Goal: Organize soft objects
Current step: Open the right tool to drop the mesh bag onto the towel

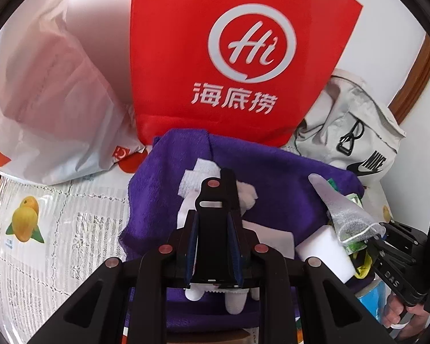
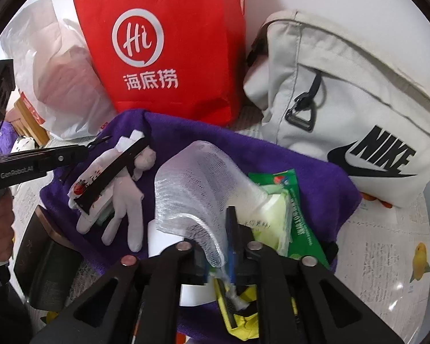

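White mesh sock (image 2: 195, 183), toe apparently away.

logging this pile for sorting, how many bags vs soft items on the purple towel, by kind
Bags: 3: red non-woven tote bag, white plastic carrier bag, off-white Nike fabric bag
Towels: 1: purple fleece towel
Gloves: 1: white cotton glove
Mesh cloths: 1: white mesh cloth
Wipe packs: 1: green wet-wipe pack
Total: 7

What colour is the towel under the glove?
Purple. The towel under the white glove shows best in the right wrist view.
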Demonstrator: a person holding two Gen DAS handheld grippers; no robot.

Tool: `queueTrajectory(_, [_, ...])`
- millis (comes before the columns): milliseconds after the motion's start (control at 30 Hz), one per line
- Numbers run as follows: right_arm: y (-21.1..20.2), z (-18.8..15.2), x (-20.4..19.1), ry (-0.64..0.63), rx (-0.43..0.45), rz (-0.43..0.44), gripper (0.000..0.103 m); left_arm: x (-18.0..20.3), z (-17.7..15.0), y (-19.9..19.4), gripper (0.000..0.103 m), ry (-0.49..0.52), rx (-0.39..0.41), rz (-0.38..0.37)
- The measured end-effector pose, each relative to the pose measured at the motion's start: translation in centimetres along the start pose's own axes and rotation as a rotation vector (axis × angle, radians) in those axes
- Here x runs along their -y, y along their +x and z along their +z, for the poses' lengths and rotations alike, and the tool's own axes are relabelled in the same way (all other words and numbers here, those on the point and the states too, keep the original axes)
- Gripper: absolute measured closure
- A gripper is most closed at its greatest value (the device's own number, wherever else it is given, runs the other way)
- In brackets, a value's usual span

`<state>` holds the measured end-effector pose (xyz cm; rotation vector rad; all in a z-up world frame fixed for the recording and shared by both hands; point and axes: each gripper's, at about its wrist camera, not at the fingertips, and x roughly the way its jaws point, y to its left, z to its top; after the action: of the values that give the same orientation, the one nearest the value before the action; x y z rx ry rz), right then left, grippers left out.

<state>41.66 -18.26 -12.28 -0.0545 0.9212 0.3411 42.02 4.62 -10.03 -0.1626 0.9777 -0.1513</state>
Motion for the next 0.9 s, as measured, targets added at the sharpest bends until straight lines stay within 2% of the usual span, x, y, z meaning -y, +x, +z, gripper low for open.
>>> queueTrajectory(33, [0.0,-0.1,-0.1,-0.003,-0.007,0.013,0.079,-0.1,0.0,0.3,0.083,-0.003,-0.006,0.001])
queueTrajectory(100, [0.0,-0.2,-0.1,-0.007,-0.013,0.022,0.049,-0.3,0.0,0.6,0.083,-0.005,-0.016,0.001])
queueTrajectory(167, [-0.3,-0.2,-0.1,-0.005,0.002,0.023,0.043,-0.3,-0.1,0.9,0.083,-0.006,-0.024,-0.004])
queueTrajectory(400, [-2.2,0.0,0.3,0.032,0.025,0.093,0.037,0.1,-0.3,1.9,0.082,0.007,-0.048,0.006])
queueTrajectory(633, [-4.3,0.2,0.3,0.033,0.063,0.097,0.036,0.3,-0.4,2.4,0.082,0.009,-0.058,0.017])
queueTrajectory(700, [-4.5,0.1,0.4,0.031,0.056,0.095,0.036,0.6,-0.5,2.5,0.074,0.033,-0.071,0.021])
queueTrajectory(767, [-4.2,0.1,0.1,0.024,0.042,0.079,0.036,0.8,-0.5,2.6,0.060,0.026,-0.077,0.030])
queueTrajectory(900, [-4.5,-0.2,0.2,0.041,0.035,0.061,0.036,1.4,-0.6,1.5,0.051,0.043,-0.067,0.025])
